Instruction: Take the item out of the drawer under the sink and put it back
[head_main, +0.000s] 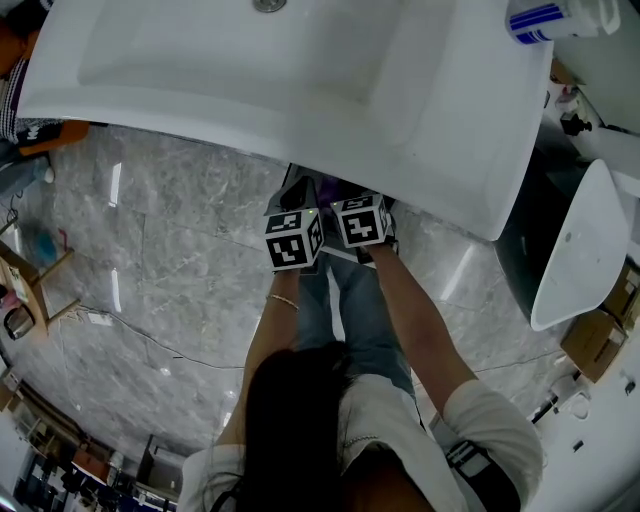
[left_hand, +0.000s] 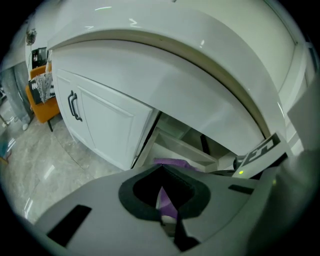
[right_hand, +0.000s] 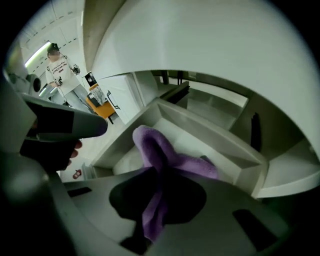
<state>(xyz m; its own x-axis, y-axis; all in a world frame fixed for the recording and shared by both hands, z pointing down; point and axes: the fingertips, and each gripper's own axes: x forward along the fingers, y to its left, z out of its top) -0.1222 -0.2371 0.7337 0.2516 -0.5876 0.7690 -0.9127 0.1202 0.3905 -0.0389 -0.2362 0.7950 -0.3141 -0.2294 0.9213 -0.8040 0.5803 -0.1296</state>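
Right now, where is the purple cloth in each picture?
Head view: can't pick it out; it's tucked under the sink.
Left gripper view: purple cloth low centre, in the drawer.
Right gripper view: centre, pinched between the jaws.
Shared landmark: the white sink overhead.

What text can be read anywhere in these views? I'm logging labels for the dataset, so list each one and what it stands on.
Nothing here reads as words.
Left marker cube and right marker cube: black-and-white square codes, no letters.
Bottle: blue bands, print too small.
White bar in the left gripper view: dark marks, blurred.
Shirt of the person behind: print too small.
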